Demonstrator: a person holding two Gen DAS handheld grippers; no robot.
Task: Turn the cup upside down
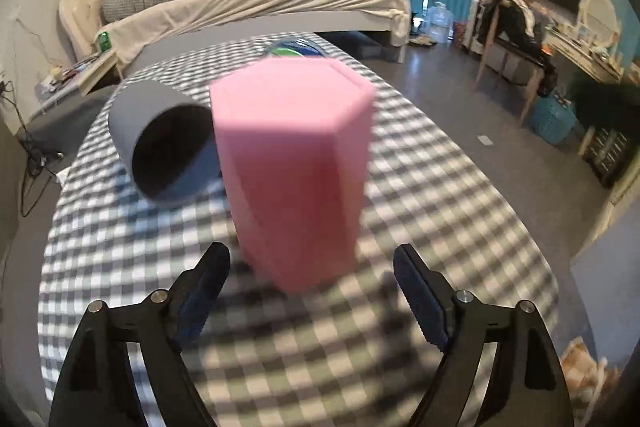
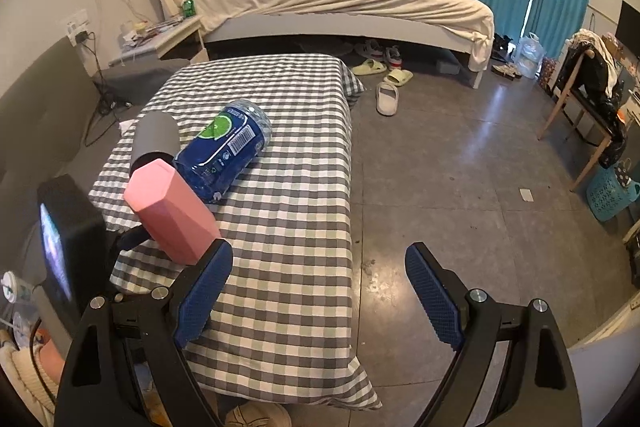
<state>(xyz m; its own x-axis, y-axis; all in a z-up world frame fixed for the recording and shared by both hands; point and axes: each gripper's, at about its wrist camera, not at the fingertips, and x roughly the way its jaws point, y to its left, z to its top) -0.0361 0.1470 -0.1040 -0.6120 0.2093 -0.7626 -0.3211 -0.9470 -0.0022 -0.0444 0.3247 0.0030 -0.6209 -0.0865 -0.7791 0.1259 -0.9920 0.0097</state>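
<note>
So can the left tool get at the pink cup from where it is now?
Probably yes. The left tool is open, and the pink cup stands just ahead, centred between its fingers, with nothing between. The grey cup lies off to its left.

On a checked tablecloth [image 2: 288, 211], a hexagonal cup [image 2: 172, 213] stands base-up at the near left, tilted in the right wrist view. Just behind it a cylindrical cup [image 1: 160, 143] lies on its side, mouth toward the left gripper [image 1: 312, 267], whose spread jaws sit just short of the hexagonal cup. A plastic bottle [image 2: 224, 155] lies on its side behind and to the right, beside the cylinder. The right gripper [image 2: 320, 267] hangs wide apart over the table's right edge. Beyond the table stands a bed [image 2: 340, 3], slippers [image 2: 388, 99] on the floor before it.
</note>
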